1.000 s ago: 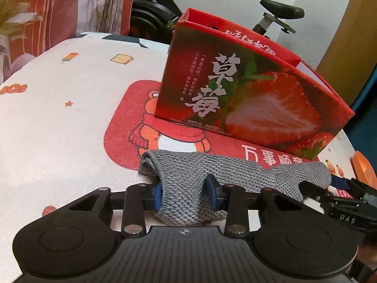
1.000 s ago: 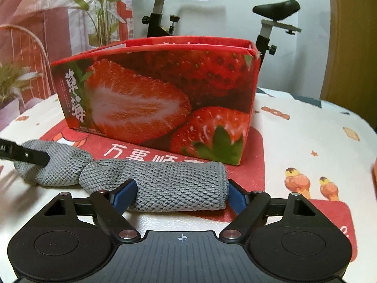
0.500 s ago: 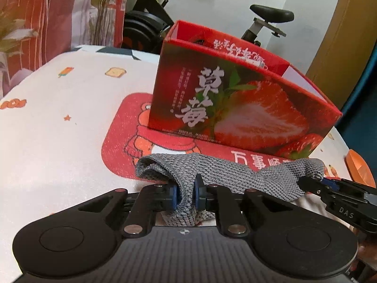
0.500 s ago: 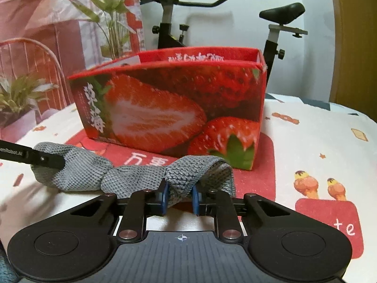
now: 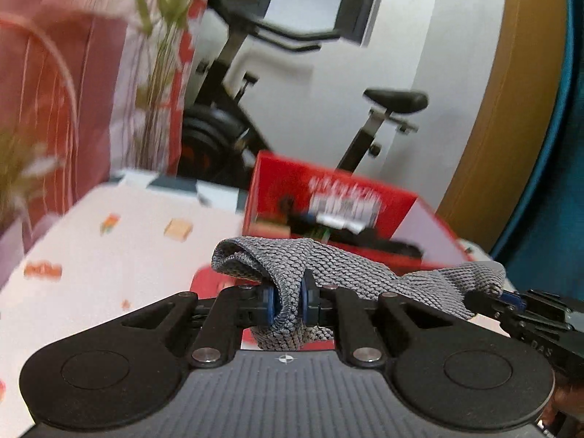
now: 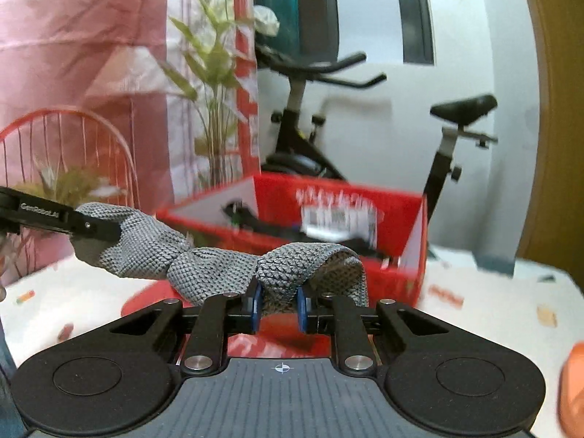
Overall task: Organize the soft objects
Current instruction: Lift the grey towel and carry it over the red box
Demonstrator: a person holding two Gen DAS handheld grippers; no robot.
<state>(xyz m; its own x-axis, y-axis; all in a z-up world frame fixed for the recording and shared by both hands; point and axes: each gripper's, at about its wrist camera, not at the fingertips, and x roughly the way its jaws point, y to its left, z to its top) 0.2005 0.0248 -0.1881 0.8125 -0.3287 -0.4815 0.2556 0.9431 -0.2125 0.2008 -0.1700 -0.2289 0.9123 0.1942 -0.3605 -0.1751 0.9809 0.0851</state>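
Open air above the red box [image 6: 416, 259], its top uncovered and dark items lying low inside. Blocked beyond by the exercise bike [image 6: 449, 153], at left by the plant [image 6: 215, 73]; bare tablecloth [image 5: 109, 273] either side.

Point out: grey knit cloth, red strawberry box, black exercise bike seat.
grey knit cloth [image 5: 339, 262], left wrist view, span between the grips.
red strawberry box [image 6: 277, 197], right wrist view, inner back wall.
black exercise bike seat [image 5: 396, 100], left wrist view, saddle top.
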